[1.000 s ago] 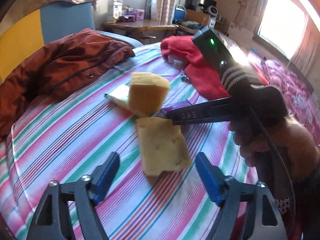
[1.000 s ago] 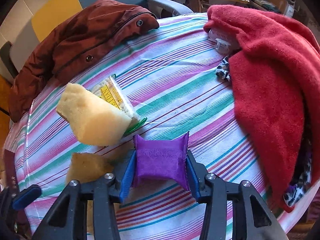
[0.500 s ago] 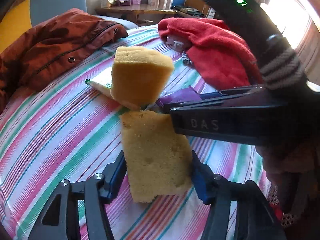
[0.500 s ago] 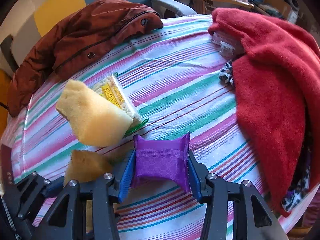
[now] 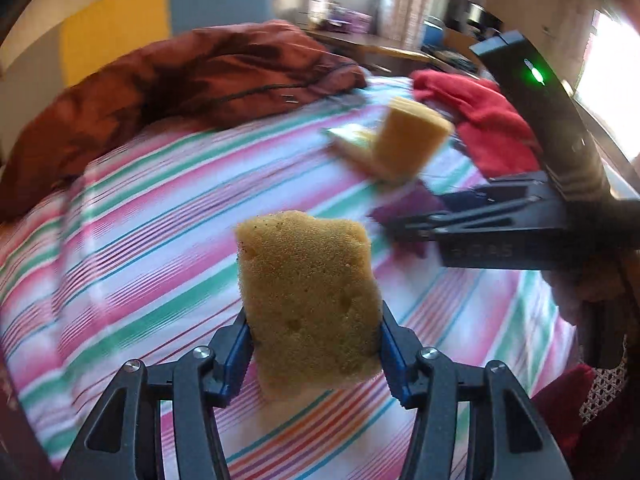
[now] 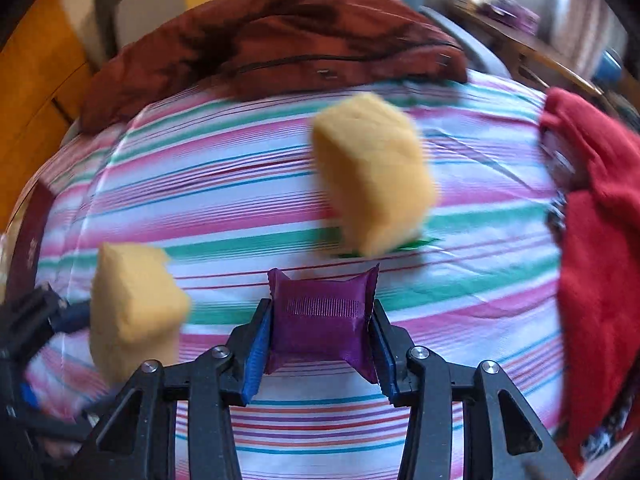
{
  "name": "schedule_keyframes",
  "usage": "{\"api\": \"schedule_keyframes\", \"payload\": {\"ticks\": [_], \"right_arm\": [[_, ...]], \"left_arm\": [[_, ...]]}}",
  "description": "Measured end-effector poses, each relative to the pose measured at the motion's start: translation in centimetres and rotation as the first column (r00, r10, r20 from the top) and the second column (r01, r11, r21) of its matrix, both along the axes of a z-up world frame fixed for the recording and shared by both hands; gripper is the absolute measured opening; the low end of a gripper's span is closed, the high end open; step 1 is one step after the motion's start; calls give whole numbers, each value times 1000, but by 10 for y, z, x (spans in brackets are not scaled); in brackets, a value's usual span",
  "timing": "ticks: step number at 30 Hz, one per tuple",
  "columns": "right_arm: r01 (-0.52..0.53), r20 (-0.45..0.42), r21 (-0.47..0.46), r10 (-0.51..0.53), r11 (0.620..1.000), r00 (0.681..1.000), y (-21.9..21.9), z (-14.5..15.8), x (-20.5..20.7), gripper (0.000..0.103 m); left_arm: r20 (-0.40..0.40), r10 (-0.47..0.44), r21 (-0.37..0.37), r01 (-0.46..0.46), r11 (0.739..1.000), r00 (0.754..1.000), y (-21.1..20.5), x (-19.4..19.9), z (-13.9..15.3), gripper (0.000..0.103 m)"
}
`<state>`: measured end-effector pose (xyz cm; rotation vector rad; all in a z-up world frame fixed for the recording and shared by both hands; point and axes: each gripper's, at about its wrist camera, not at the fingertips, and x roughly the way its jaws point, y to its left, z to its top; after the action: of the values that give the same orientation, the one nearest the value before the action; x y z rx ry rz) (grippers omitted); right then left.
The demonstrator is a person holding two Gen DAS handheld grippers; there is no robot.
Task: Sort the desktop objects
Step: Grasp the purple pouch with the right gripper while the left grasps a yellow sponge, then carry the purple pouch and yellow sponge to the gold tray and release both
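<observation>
A yellow sponge (image 5: 308, 300) sits pinched between the blue pads of the left claw (image 5: 314, 344), held up off the striped cloth (image 5: 160, 216) that covers the desk, so the step in hand looks like the carrying stage of sorting: the piece is gripped and raised but not yet set down anywhere. The right claw (image 6: 320, 340) is likewise closed, on a small purple packet (image 6: 322, 320), which hangs just above the cloth near the desk's front edge. The next move probably calls for taking each item to its own group and lowering it until it rests on the cloth before the pads open; no bin or marked spot shows, so where those groups belong cannot be told. By count there are two sponges, the held one and a second sponge (image 6: 372, 176) resting farther back on the desk, partly on top of a flat wrapped snack pack (image 5: 352, 140) with a green edge; one purple packet; and one snack pack. Further out, a rust-brown jacket (image 6: 280, 36) lies heaped along the far side and a red towel (image 6: 600, 216) along the right, with some small items half hidden at its edge, too blurred to name.
</observation>
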<state>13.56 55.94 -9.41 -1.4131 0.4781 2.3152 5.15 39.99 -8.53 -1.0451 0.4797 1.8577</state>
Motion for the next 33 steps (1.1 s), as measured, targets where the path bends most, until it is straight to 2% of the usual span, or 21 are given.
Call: {"api": "schedule_keyframes", "payload": {"ticks": [4, 8, 17, 23, 33], "right_arm": [[-27, 2, 19, 27, 999, 1000, -10, 1, -1, 46], [-61, 6, 36, 61, 997, 998, -22, 2, -2, 46], [-154, 0, 35, 154, 987, 988, -53, 6, -7, 46], [-199, 13, 42, 199, 979, 980, -73, 5, -16, 47], [-253, 12, 35, 252, 967, 968, -102, 13, -25, 47]], "left_arm": [[-41, 79, -12, -80, 997, 996, -32, -10, 1, 57], [-33, 136, -22, -137, 990, 990, -56, -19, -4, 57], [-73, 170, 1, -170, 985, 983, -79, -14, 1, 57], [-64, 199, -8, -200, 980, 978, -93, -18, -1, 56], [-91, 223, 65, -218, 974, 971, -118, -15, 27, 56]]}}
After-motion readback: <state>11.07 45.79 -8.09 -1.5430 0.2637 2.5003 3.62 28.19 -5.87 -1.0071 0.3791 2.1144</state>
